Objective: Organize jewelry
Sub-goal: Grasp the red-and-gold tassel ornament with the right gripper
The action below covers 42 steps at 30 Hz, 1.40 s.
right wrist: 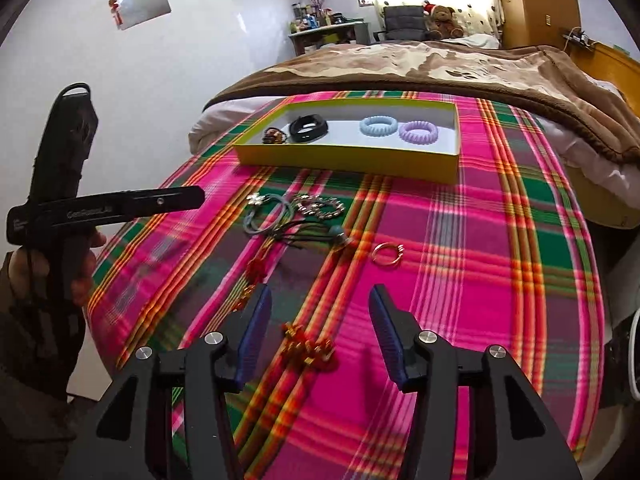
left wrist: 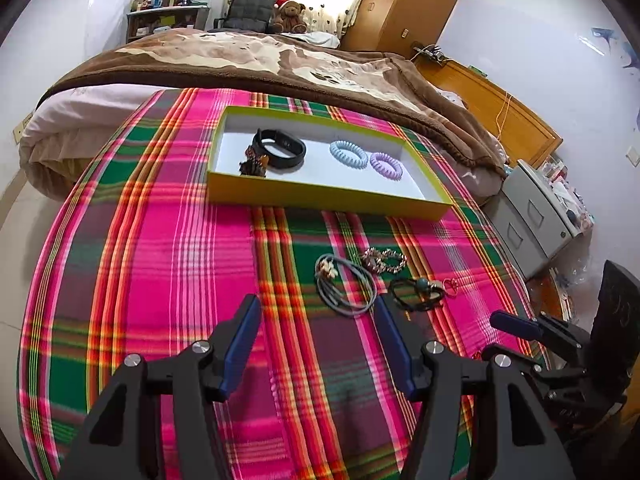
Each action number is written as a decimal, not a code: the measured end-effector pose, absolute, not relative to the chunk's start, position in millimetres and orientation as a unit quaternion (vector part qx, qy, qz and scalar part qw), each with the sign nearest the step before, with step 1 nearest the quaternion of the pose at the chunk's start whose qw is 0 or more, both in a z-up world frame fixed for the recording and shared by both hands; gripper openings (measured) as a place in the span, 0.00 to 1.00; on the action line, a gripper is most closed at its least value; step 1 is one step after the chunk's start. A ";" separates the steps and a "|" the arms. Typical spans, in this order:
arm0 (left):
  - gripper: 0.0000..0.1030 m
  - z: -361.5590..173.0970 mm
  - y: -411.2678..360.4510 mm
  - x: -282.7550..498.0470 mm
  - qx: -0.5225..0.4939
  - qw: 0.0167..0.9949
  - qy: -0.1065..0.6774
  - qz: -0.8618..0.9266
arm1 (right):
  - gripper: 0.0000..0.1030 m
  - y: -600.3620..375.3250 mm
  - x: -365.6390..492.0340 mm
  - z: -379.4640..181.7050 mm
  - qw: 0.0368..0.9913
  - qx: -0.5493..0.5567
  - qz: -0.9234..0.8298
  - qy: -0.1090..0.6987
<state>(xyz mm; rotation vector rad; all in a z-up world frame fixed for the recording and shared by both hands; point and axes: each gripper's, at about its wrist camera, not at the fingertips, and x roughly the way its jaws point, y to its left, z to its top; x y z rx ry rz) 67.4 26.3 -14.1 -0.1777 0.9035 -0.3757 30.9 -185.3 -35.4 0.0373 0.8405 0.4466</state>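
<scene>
A yellow-green box [left wrist: 320,196] with a white floor holds a black band [left wrist: 280,148], a brown beaded piece [left wrist: 254,165], a blue coil tie [left wrist: 348,154] and a purple coil tie [left wrist: 386,165]. In front of it, on the plaid cloth, lie grey cord loops [left wrist: 344,288], a silver chain [left wrist: 384,260], a black cord with a teal bead [left wrist: 416,292] and gold rings [right wrist: 386,254]. My left gripper [left wrist: 316,314] stands open just short of the grey loops. A red and gold strand [right wrist: 308,350] rests on the cloth between the open fingers of my right gripper [right wrist: 320,300], untouched.
The plaid cloth [left wrist: 160,260] covers the foot of a bed, with a brown blanket [left wrist: 280,64] behind the box. A hand holds the left gripper [right wrist: 192,198] at the cloth's left edge. Grey drawers [left wrist: 536,216] stand to the right of the bed.
</scene>
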 end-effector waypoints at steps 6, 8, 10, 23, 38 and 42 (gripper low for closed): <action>0.59 -16.8 27.8 58.0 -0.086 0.879 0.433 -0.182 | 0.50 -176.6 21.6 -44.4 0.886 -0.002 0.224 0.406; 0.59 -18.2 28.1 55.0 -0.084 0.879 0.434 -0.180 | 0.50 -170.5 21.3 -50.1 0.886 -0.027 0.220 0.408; 0.59 -19.0 27.6 51.6 -0.082 0.878 0.435 -0.180 | 0.50 -166.9 19.1 -53.9 0.886 -0.049 0.214 0.409; 0.59 -21.8 10.1 39.3 -0.066 0.874 0.439 -0.199 | 0.35 -162.3 12.1 -66.0 0.889 -0.087 0.190 0.407; 0.65 -29.7 -32.4 34.2 -0.031 0.862 0.455 -0.220 | 0.31 -190.5 2.3 -55.3 0.910 -0.032 0.162 0.381; 0.65 -33.5 -46.9 32.4 -0.010 0.864 0.455 -0.214 | 0.31 -197.2 2.3 -47.6 0.915 -0.020 0.157 0.372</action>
